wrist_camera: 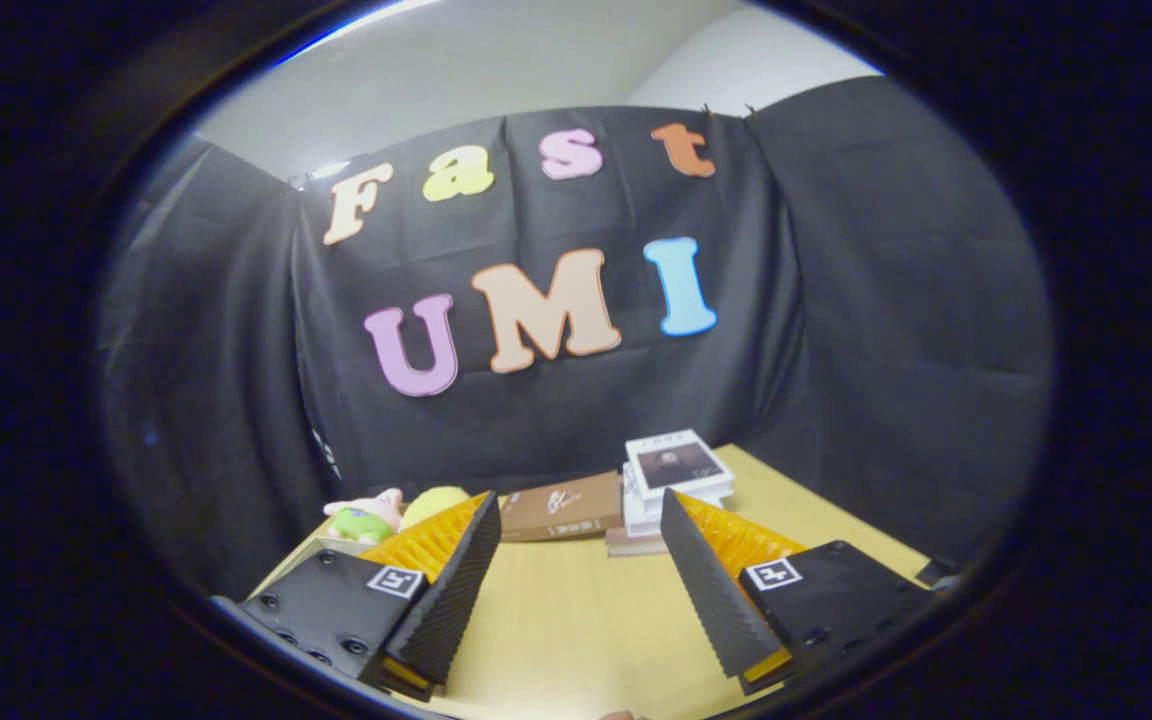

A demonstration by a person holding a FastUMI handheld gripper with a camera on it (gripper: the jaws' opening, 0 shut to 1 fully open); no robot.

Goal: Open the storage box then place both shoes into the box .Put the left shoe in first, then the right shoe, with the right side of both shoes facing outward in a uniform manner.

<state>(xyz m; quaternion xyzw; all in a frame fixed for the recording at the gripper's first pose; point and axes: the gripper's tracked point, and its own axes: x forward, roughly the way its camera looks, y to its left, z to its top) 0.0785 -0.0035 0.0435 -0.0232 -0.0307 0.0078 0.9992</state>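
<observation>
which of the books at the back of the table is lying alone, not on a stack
The brown book, flat on the table beyond the open gripper. The white books beside it are piled up.

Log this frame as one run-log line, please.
gripper open, nothing held | bare table between fingers | brown box and stacked books beyond | plush toy near wall
</observation>
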